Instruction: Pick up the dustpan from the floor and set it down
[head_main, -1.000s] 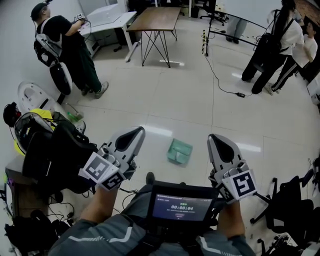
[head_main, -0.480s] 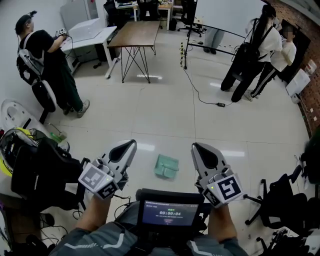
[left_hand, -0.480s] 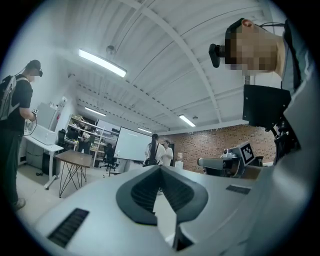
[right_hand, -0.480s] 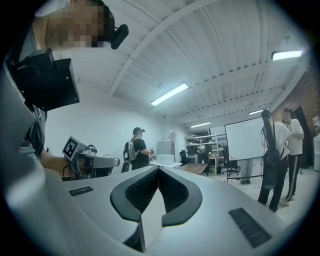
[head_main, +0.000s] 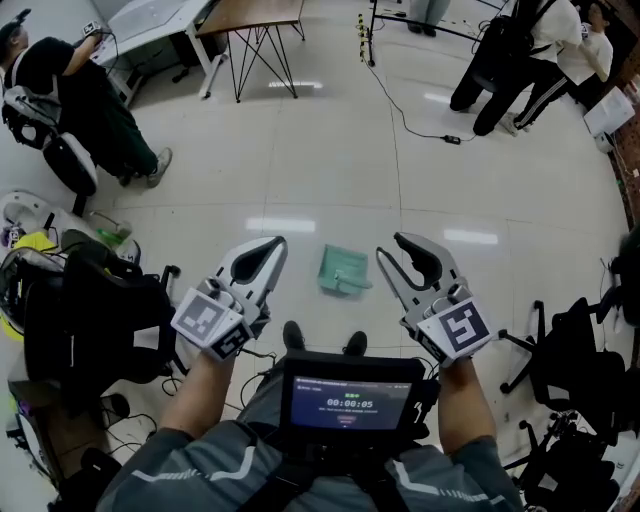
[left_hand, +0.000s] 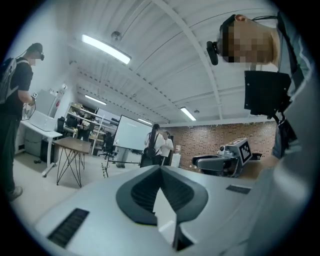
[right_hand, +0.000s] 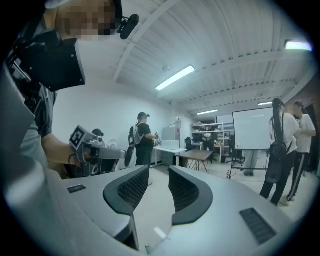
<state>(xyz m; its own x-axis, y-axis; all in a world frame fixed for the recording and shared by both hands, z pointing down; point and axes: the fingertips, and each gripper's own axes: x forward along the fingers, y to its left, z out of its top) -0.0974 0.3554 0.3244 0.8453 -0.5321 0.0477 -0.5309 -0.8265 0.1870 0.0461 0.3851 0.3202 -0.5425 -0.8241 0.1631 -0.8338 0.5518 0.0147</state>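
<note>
A green dustpan (head_main: 343, 270) lies flat on the pale tiled floor, in the head view between my two grippers and a little beyond the person's shoes (head_main: 293, 335). My left gripper (head_main: 276, 245) hovers to its left with its jaws together, and in the left gripper view (left_hand: 161, 169) the pads meet with nothing in them. My right gripper (head_main: 390, 247) hangs to the dustpan's right; its jaws have just been opening and stand apart. The right gripper view (right_hand: 159, 175) shows only floor in the gap. Neither gripper touches the dustpan.
A black chair piled with bags (head_main: 90, 300) stands at the left and another chair (head_main: 575, 350) at the right. A cable (head_main: 400, 110) runs across the floor ahead. A person (head_main: 70, 90) stands far left, two more people (head_main: 540, 50) far right, near a wooden table (head_main: 250, 15).
Both grippers have sunk and come forward beside the dustpan. The right gripper's jaws, shut before, now stand apart. The head camera has tilted further down.
</note>
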